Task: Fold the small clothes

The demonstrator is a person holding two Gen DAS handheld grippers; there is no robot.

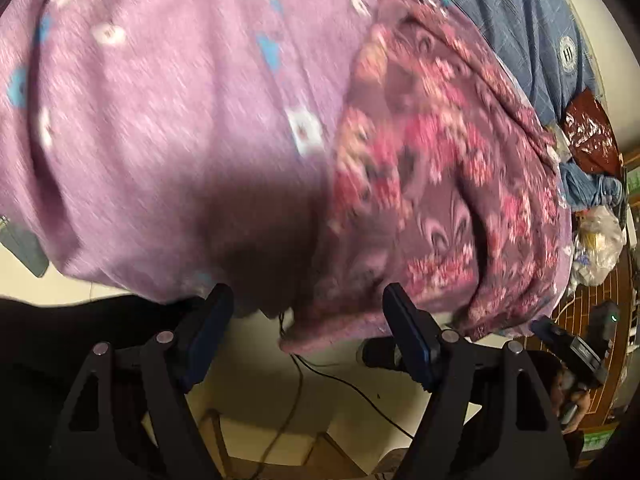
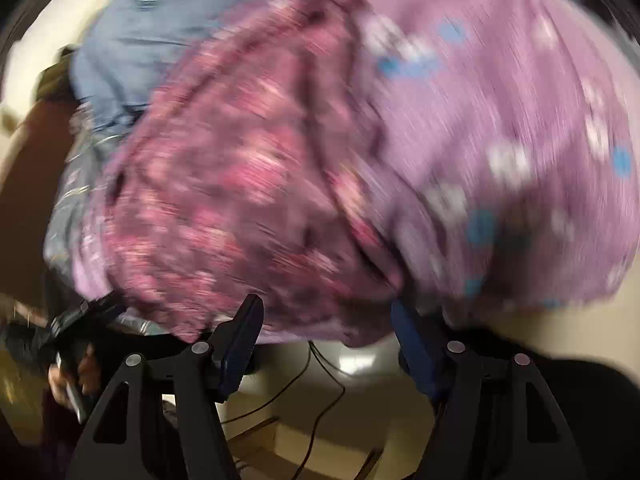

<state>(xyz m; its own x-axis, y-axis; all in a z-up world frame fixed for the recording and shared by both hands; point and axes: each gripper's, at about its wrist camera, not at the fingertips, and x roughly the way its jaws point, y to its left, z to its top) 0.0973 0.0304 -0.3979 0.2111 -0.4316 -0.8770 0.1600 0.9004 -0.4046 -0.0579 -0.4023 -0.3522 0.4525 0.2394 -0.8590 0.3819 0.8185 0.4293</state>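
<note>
Lilac garment point(image 1: 168, 128) w/ white and blue flower print fills most of the left wrist view, lying spread over a darker pink-floral cloth point(image 1: 432, 168) that sits just beside it and partly under it; same pair shows in the right wrist view, lilac piece point(image 2: 500, 120) to the right, pink-floral point(image 2: 240, 184) to the left, both badly blurred so print detail is hard to read there. Near edge of the lilac piece hangs over the front of the surface, a dark shadow on it just above the fingers. Left gripper point(image 1: 306, 308) has its jaws apart, nothing between them; the cloth edge lies just beyond the tips, can't tell if a tip touches it. Right gripper point(image 2: 326, 316) also has jaws apart, no cloth pinched; fabric hem just past the tips. Behind the two cloths a blue bedsheet point(image 1: 516, 16) w/ a round emblem. At far right of the left view: a dark red shiny bag point(image 1: 588, 132), a clear plastic bag point(image 1: 596, 244), wood lattice. Below the grippers a pale floor point(image 1: 248, 396) w/ a thin black cable point(image 1: 340, 380) across it. A hand point(image 2: 68, 380) shows at lower left of the right view, blurred.
</note>
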